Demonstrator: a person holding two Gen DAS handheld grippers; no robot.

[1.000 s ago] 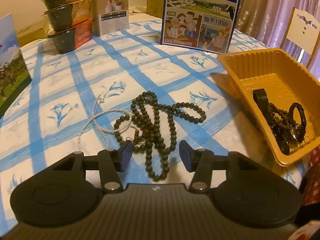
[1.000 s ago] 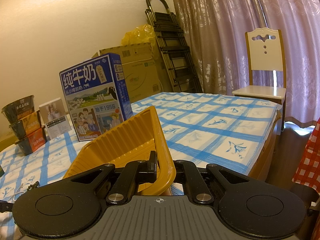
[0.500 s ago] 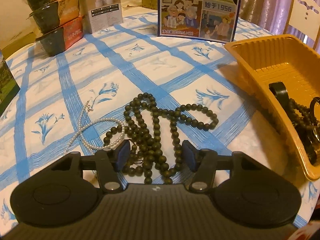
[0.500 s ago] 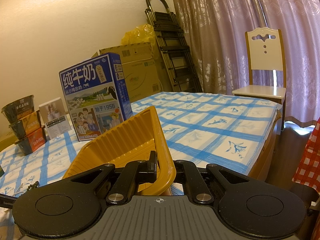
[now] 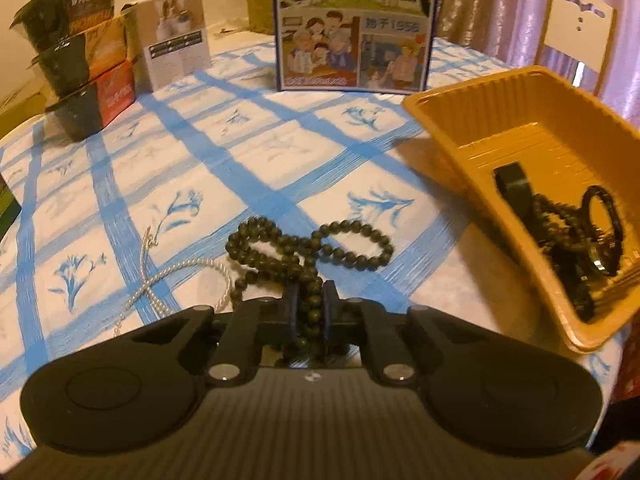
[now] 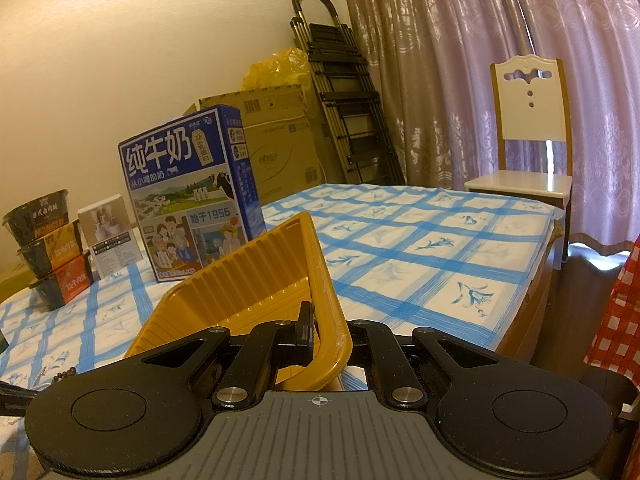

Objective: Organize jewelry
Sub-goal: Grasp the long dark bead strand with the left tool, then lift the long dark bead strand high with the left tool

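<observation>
A long dark green bead necklace [image 5: 308,252] lies looped on the blue-checked tablecloth. My left gripper [image 5: 309,307] is closing its jaws on a bunch of its strands, and the pads press the beads. A thin pearl necklace [image 5: 180,276] lies just left of it. The yellow plastic tray [image 5: 472,120] at the right holds dark bead bracelets and a black band [image 5: 576,232]. In the right wrist view my right gripper [image 6: 320,328] is shut on the near rim of the yellow tray [image 6: 248,280], which stands tilted.
A blue milk carton [image 5: 352,24] stands at the back of the table, with a small white box [image 5: 172,52] and stacked noodle bowls [image 5: 76,52] to its left. A white chair [image 6: 528,148], a folded ladder [image 6: 344,92] and cardboard boxes stand beyond the table.
My left gripper moved forward over the green necklace and its jaws went from wide open to closed on the strands. The right gripper and tray have kept still.
</observation>
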